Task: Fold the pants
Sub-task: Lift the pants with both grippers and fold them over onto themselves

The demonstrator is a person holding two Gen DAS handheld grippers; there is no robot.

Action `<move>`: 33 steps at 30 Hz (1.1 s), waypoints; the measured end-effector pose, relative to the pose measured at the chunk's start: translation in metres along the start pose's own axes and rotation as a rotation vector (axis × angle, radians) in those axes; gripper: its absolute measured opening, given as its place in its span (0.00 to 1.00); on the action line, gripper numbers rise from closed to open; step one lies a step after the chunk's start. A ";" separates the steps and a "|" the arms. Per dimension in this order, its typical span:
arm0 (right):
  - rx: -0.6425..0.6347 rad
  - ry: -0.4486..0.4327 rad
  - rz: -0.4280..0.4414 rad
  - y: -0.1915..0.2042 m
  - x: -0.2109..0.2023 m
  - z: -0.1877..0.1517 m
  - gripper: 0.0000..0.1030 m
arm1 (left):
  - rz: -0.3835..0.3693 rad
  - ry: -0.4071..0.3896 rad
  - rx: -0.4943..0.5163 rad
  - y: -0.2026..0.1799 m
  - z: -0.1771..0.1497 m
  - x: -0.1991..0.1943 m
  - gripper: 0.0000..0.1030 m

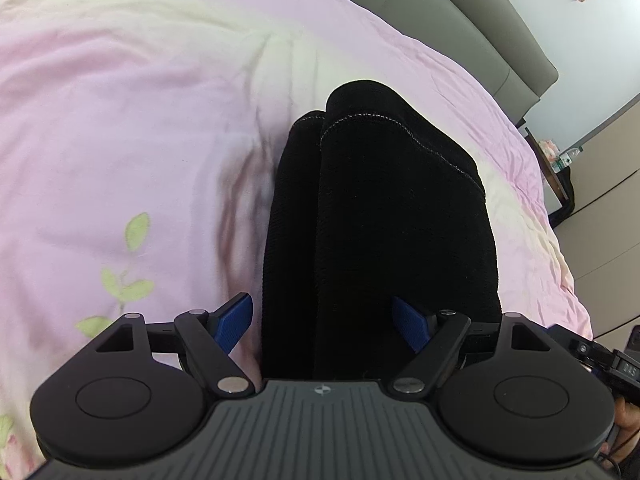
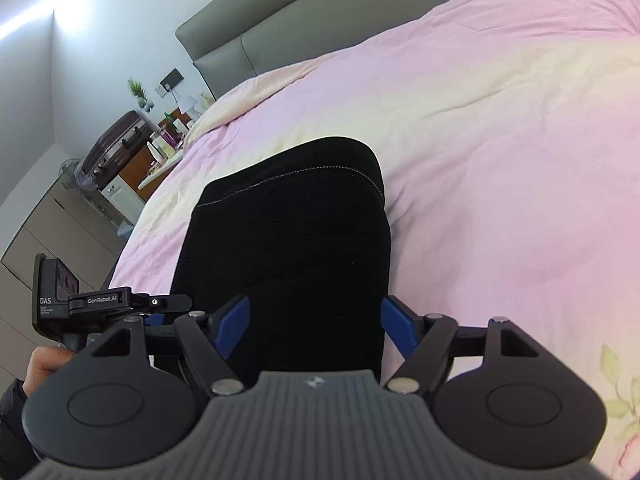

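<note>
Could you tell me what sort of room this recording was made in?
Most likely a bedroom: a bed with a pink floral duvet, a grey padded headboard and a cluttered nightstand beside it.

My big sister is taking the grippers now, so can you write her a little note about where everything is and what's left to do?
Left gripper: open, nothing pinched; the black pants lie under and between its fingers.
Right gripper: open too, over the near end of the same pants, not gripping.
Pants: lying flat on the pink bedspread, folded lengthwise, one leg stacked on the other with the stitched hems at the far end.
Done: the lengthwise fold, it seems.
Left: probably fold the long strip across, hems toward the near end, then smooth it.
</note>
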State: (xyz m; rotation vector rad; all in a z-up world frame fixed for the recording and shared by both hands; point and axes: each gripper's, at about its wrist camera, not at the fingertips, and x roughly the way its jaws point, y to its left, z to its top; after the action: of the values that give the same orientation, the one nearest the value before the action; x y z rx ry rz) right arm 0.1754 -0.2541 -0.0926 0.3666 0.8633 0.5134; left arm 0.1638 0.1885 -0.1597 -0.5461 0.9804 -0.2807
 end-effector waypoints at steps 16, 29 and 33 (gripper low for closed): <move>0.149 0.112 0.106 -0.038 0.071 0.019 0.80 | -0.179 0.102 -0.086 0.037 0.010 0.031 1.00; 0.348 0.186 0.337 -0.074 0.124 0.021 0.89 | -0.302 0.114 -0.123 0.033 0.013 0.045 1.00; 0.346 0.187 0.327 -0.066 0.120 0.025 0.69 | -0.281 0.113 -0.141 0.027 0.011 0.037 0.81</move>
State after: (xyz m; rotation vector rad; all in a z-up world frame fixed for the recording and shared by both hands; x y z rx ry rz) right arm 0.2784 -0.2432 -0.1857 0.7948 1.0836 0.7096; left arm 0.1928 0.1972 -0.1956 -0.8065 1.0379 -0.5001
